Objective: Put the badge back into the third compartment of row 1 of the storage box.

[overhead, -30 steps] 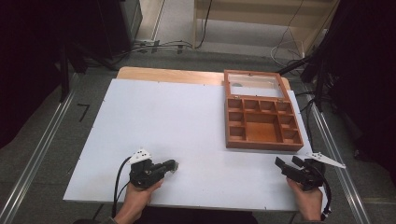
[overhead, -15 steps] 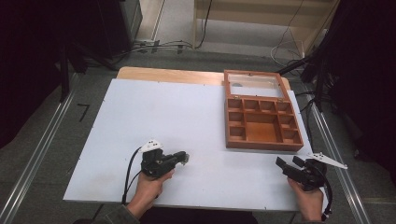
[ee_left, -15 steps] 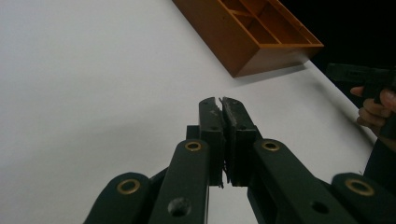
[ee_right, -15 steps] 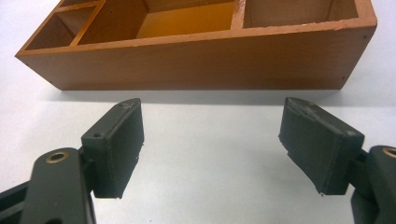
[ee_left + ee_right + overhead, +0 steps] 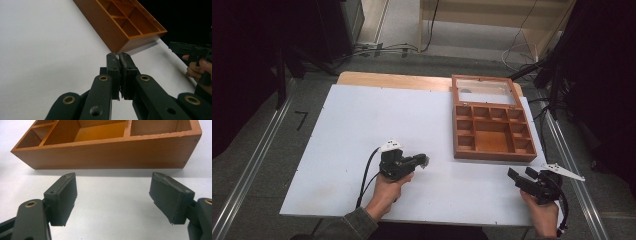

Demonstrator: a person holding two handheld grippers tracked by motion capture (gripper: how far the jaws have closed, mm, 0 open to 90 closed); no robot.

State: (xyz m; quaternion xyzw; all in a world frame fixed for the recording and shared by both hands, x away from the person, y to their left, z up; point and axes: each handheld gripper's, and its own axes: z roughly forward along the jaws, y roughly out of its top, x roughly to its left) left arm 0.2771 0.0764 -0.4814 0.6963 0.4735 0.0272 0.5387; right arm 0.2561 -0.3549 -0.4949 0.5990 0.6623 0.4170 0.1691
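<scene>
The thing that the work turns on is the brown wooden box with many small compartments [image 5: 492, 135], whose glass-paned lid [image 5: 484, 91] lies folded open flat behind it. It stands on the white table board [image 5: 362, 125], at the right part of the board and toward the far side. Its compartments look empty as far as the pictures tell.

The right gripper [image 5: 518, 178] is held near the front right corner of the board, just in front of the box. Its jaws stand wide apart with nothing between them, and in the right gripper view the near wooden wall of the box [image 5: 107, 152] runs across directly ahead of the two pads [image 5: 62, 197], parallel to the gap between them. The box is close, but not touching.

The left gripper [image 5: 424, 161] is at the middle of the front part of the board, to the left of the box. Its jaws are pressed together and hold nothing. In the left gripper view the near left corner of the box [image 5: 117, 50] lies straight in front of the closed tips.

By judgement, the right hand is the nearer one to the box front, and it is already open for a grasp; the left one must first open.
</scene>
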